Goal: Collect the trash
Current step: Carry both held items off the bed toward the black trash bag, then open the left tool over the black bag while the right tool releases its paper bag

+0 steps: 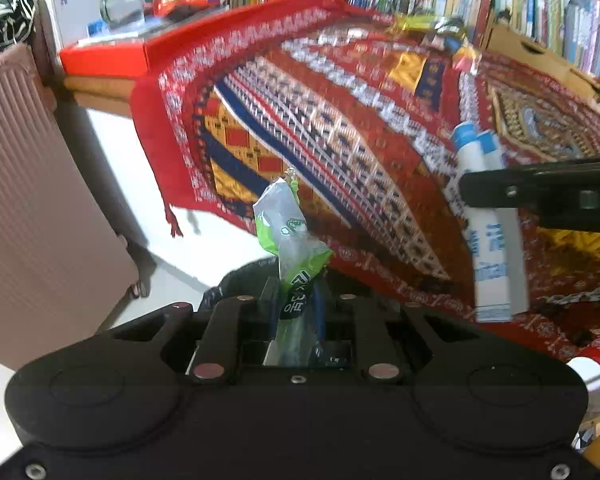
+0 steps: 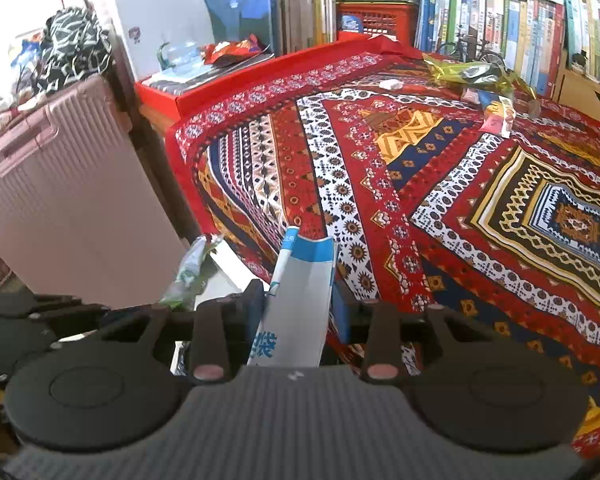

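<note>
Now wrapper in left gripper

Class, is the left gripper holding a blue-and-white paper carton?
No, the left gripper is shut on a crumpled green-and-clear plastic wrapper.

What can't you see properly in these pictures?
- Left wrist view: the green wrapper's lower end, hidden between the left gripper's fingers.
- Left wrist view: the dark bag below, mostly behind the gripper.
- Right wrist view: the white carton's print, cut off by the right gripper.
- Right wrist view: far litter, too small to identify.
</note>
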Tool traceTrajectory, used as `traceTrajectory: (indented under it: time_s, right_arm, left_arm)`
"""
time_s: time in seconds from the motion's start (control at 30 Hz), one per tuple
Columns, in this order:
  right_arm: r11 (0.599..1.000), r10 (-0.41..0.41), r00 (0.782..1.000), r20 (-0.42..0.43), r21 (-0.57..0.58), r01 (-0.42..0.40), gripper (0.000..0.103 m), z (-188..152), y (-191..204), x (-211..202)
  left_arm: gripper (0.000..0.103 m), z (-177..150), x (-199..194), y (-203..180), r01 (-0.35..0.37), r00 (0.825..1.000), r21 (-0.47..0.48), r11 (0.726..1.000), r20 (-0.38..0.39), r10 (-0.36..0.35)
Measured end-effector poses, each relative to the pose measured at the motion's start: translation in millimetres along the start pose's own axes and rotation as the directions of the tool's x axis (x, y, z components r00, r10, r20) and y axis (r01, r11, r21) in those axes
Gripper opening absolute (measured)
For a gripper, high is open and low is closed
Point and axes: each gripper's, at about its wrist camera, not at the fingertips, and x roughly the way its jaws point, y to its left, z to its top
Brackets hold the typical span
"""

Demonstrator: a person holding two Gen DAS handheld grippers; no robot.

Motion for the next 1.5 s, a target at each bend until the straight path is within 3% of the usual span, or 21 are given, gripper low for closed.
traceTrajectory:
  time_s: [0.4,0.5,0.83,1.13,1.2,1.37,1.5]
  right_arm:
    - [0.998,-0.033,0.999,-0.013,-0.055,0.032,0.041,-7.0,-5.0,-4.2]
    - [0.998,-0.035,0.999,-0.020,-0.051,0.034,0.041,-7.2,-6.7,-1.8]
    - [1.000,0.001,0.998,-0.063,-0.023,-0.002,0.042,-7.6,0.6,24.8]
    - [0.996,0.027,0.992,-0.126,-0.081,-0.037,0.057,-7.6,23.9,56.2]
    - [0.996,0.015,0.992,-0.122,-0.089,-0.026,0.070,-5.7,26.4,62.5]
    - [0.992,-0.039,0.993,-0.109,-0.127,0.025,0.083,-5.1,36.3,73.1]
    - [0.994,-0.026,0.994,-0.105,-0.108,0.015,0.086,-7.5,36.9,69.7]
  left_arm:
    - [0.021,13.2,50.9,0.1,-0.031,0.999,-0.053,0.998,-0.037,0.029]
    - [0.034,20.5,50.0,-1.1,-0.030,0.999,-0.053,0.998,-0.022,0.029]
    - [0.037,24.0,27.9,14.5,-0.066,0.998,-0.040,0.997,0.000,0.066]
    - [0.037,23.2,19.2,45.7,-0.110,0.994,-0.037,0.993,-0.002,0.110]
    - [0.037,24.9,16.0,51.0,-0.116,0.993,-0.037,0.993,0.010,0.116]
    - [0.037,27.7,10.3,59.7,-0.123,0.992,-0.013,0.992,0.027,0.123]
    - [0.038,29.5,8.7,66.4,-0.107,0.994,-0.019,0.994,0.033,0.108]
